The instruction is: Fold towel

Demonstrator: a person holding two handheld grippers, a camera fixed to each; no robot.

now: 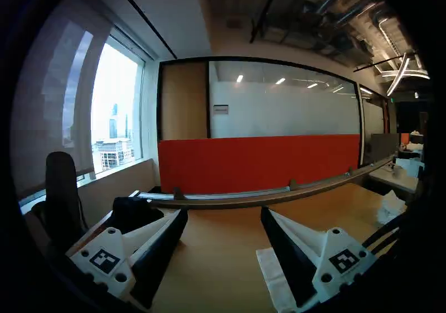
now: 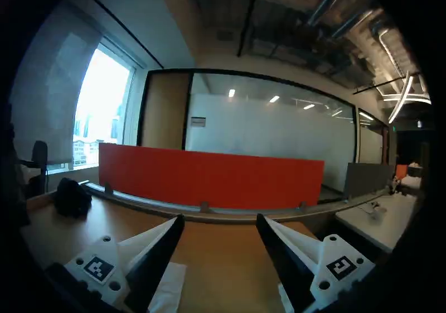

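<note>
Wooden desk (image 1: 234,240), red partition (image 1: 256,162) behind. Left gripper (image 1: 223,211) and right gripper (image 2: 219,217) both spread wide, nothing held; white towel (image 2: 167,288) lying beneath.

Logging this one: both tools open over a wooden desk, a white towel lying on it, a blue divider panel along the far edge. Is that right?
Not quite. The divider panel is red-orange, not blue, as the right gripper view shows. The rest holds: the left tool and the right tool are open over the wooden desk, with the white towel lying on it.
</note>
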